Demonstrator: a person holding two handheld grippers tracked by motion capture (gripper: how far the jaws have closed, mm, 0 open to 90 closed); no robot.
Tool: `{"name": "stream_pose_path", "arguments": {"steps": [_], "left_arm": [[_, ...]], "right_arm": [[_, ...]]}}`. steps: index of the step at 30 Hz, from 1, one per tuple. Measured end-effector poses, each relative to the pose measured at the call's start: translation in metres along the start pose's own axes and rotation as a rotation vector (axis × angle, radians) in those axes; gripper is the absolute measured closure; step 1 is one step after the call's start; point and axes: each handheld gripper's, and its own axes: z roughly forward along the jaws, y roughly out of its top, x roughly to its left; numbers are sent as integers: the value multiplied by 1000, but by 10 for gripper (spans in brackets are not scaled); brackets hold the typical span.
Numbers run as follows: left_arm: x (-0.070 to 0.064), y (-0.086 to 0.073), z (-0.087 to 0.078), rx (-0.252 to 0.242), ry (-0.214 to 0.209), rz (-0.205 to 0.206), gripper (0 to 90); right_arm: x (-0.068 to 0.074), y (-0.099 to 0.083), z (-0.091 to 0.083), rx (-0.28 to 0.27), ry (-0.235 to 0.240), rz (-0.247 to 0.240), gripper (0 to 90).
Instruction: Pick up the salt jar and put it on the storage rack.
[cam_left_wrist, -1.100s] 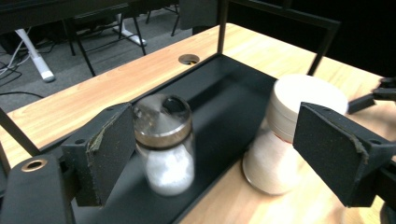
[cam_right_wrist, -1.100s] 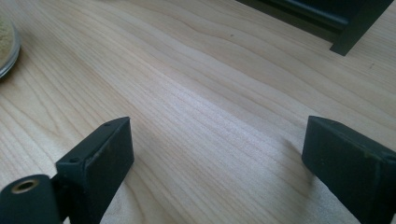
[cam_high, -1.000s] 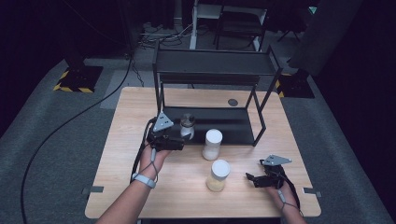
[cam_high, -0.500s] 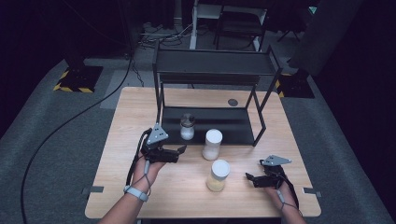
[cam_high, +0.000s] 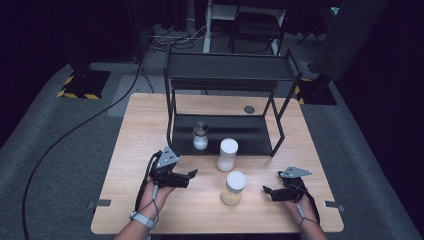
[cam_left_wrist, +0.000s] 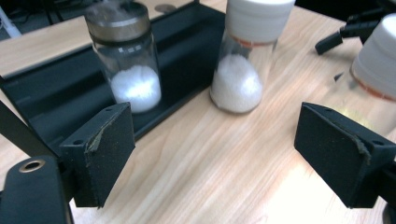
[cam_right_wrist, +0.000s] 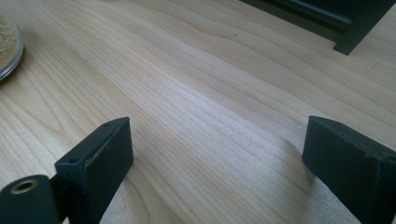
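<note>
On the rack's bottom shelf (cam_high: 240, 134) stands the metal-lidded jar (cam_high: 200, 135), with the left tool (cam_high: 192, 175) released and empty just before it, the right tool (cam_high: 267, 192) likewise spread over bare surface (cam_high: 135, 135).

Black shelf rack (cam_high: 225, 80) stands on the far half of the wooden table (cam_high: 150, 120). Metal-lidded jar (cam_high: 200, 135) sits on the rack's bottom shelf, left part. White-lidded jar (cam_high: 227, 154) on the tabletop just in front of the shelf edge, right of the first jar. Third jar (cam_high: 234, 187) nearer the person, just before the second. Left gripper (cam_high: 189, 176) left of it, right gripper (cam_high: 266, 192) right.
</note>
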Motion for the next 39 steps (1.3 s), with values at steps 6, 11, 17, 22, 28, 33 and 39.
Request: {"name": "stream_pose_path", "arguments": {"steps": [6, 11, 17, 22, 28, 33, 39], "left_arm": [[-3, -12, 3, 29, 0, -5, 123], [-4, -21, 7, 57, 5, -16, 124], [-6, -32, 15, 93, 6, -24, 125], [-7, -38, 20, 122, 9, -24, 126], [-7, -44, 25, 156, 12, -34, 125], [-7, -49, 29, 180, 27, -50, 124], [-14, -42, 34, 246, 54, -7, 111]], "right_arm": [[0, 0, 0, 1, 2, -2, 76], [0, 0, 0, 2, 5, -5, 72], [0, 0, 0, 2, 5, -5, 72], [0, 0, 0, 2, 5, -5, 72], [0, 0, 0, 2, 5, -5, 72], [0, 0, 0, 2, 5, -5, 72], [0, 0, 0, 2, 5, -5, 72]]}}
